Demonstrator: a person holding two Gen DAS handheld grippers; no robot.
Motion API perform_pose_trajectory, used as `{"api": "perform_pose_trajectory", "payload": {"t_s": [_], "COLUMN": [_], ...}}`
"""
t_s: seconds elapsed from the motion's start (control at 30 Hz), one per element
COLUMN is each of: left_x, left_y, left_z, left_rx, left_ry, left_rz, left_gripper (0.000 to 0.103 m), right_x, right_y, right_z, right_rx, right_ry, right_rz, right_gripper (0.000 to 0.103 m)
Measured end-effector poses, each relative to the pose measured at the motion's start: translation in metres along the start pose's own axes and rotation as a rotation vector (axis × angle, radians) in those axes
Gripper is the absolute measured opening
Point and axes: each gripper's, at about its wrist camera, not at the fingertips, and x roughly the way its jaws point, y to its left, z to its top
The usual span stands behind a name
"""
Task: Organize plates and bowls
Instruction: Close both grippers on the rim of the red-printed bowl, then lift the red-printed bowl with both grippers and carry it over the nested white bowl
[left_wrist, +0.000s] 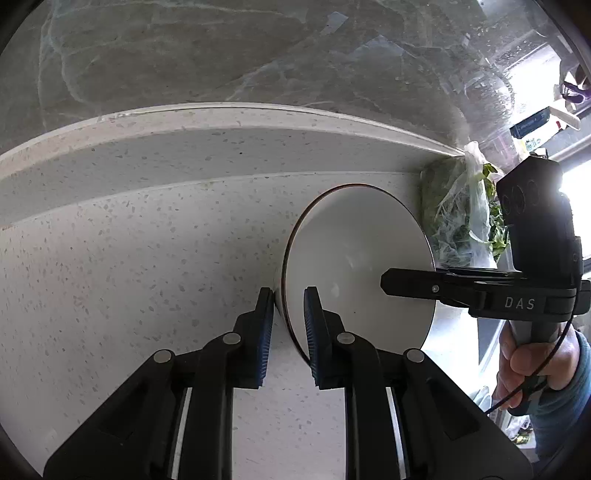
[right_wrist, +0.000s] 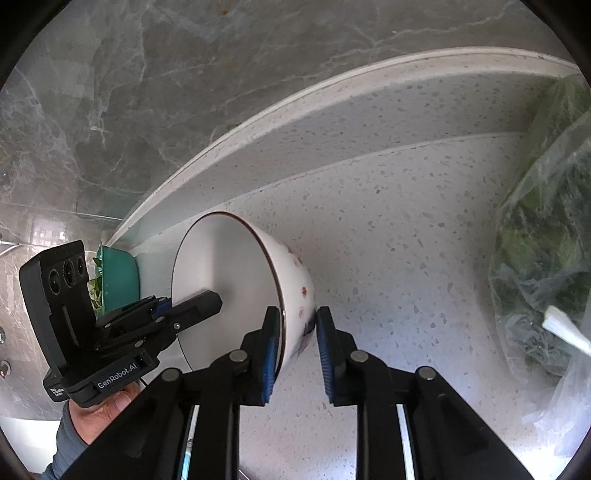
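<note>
In the left wrist view, the left gripper (left_wrist: 289, 325) fills the bottom of the frame, its jaws pinching the near rim of a white bowl (left_wrist: 354, 266) at centre. From the right edge, the right gripper (left_wrist: 391, 284) reaches onto the bowl's opposite rim, a hand (left_wrist: 528, 365) holding it. In the right wrist view, the right gripper (right_wrist: 295, 343) pinches the bowl's (right_wrist: 229, 280) wall at lower centre. The bowl sits on a speckled counter (left_wrist: 129, 258), with bagged greens (left_wrist: 461, 221) behind it at right.
</note>
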Motion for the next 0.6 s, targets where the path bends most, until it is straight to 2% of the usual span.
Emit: {"api": "perform_pose_trajectory", "payload": {"t_s": [0.3,0.6], "left_x": [-0.011,-0.029], "left_y": [-0.022,-0.060], "left_z": [-0.005,-0.017], "left_rx": [0.023,0.068], "left_ry": [-0.002,-0.015], "left_rz": [0.000,0.000], "left_gripper": [0.015,0.015], "right_x": [-0.018,-0.046], "right_y": [0.001,0.000], "right_z": [-0.007,-0.033], "right_rx": [-0.002,-0.002], "right_ry": [-0.025,-0.054], "right_rz": [0.005,0.008], "right_gripper": [0.023,0.023]}}
